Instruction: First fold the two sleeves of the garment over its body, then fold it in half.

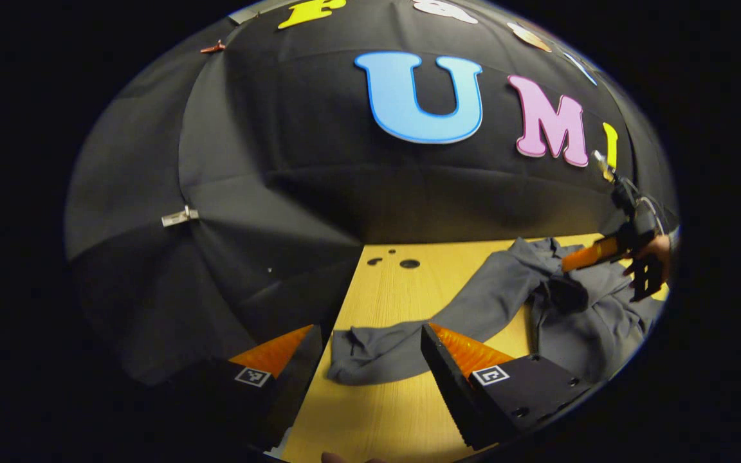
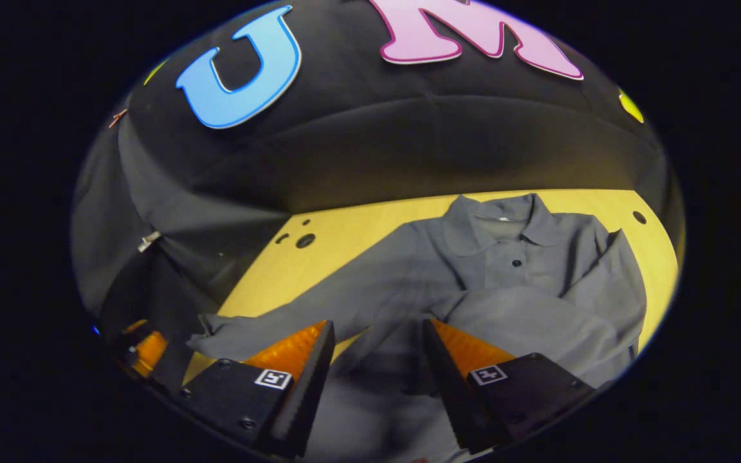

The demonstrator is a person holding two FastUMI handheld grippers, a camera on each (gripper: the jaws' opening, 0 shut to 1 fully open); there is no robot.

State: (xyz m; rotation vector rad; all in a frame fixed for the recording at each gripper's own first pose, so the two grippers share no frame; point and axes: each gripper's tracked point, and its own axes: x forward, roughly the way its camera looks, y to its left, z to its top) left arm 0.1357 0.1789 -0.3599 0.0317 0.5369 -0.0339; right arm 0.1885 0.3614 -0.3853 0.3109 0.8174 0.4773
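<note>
The grey garment [image 2: 512, 270] lies face up on the yellow wooden surface [image 2: 345, 231], collar toward the far wall, its buttoned placket showing in the right gripper view. One sleeve [image 2: 538, 321] already lies folded across the body, running from the right shoulder down over the chest. The other sleeve [image 1: 422, 328] is spread out to the left, its cuff [image 1: 351, 360] flat on the surface near the left edge. So the sleeve stage looks half done, and the step in hand is, by my reading, the second sleeve.

The left hand-held gripper [image 1: 370, 347] hangs just above that cuff with its fingers wide apart and nothing between them; the cuff lies between and just beyond the two fingertips. The right hand-held gripper [image 2: 377, 341] is also spread open and empty, poised over the lower body of the garment, near the point where the outstretched sleeve meets the torso. In the left gripper view the right hand-held gripper appears far off at the right over bunched cloth; whether it touches the fabric there is hard to tell through the distortion at the rim.

The next move calls for the left hand-held gripper to drop onto the cuff, pinch one layer cleanly, lift it and carry it rightward across the chest, laying it over the folded sleeve without dragging the body. After that comes the half fold.
</note>
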